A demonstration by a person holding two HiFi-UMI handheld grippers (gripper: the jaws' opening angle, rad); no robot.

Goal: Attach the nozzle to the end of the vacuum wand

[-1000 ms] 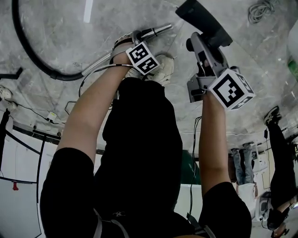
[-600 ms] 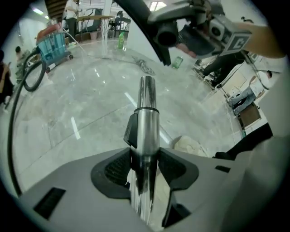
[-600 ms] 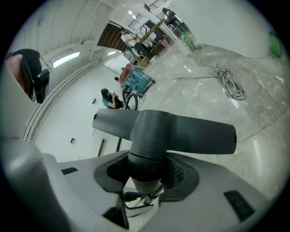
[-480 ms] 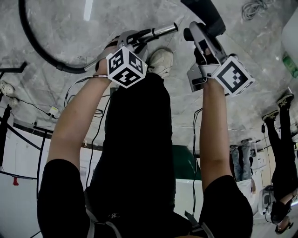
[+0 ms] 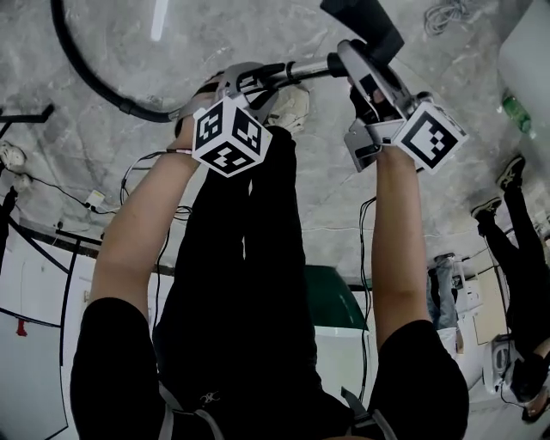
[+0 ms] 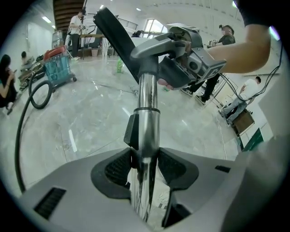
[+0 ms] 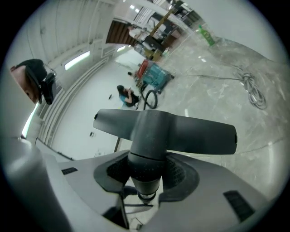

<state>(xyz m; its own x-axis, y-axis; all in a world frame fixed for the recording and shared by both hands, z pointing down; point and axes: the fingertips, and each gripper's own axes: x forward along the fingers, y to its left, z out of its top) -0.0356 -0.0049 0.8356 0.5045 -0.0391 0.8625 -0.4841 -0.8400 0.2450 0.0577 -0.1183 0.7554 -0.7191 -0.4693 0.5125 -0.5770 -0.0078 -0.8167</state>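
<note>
1. Above the grey marble floor (image 5: 112,34), the person holds both grippers out in front, as the head view shows.
2. The left gripper (image 5: 249,82) has its fingers (image 6: 118,168) clamped on the chrome vacuum wand (image 6: 147,99), which runs straight out between them.
3. A black hose (image 5: 94,82) trails from the wand's back end and curves across the floor.
4. The right gripper (image 5: 357,60) has its fingers (image 7: 181,174) closed on the round neck of the black nozzle (image 7: 167,131); the nozzle's wide flat head sits crosswise just past them.
5. In the head view the wand (image 5: 301,69) points to the right, and its tip reaches the right gripper, just below the nozzle (image 5: 361,21).
6. Whether the wand's tip has entered the nozzle's neck cannot be told from any view.
</note>
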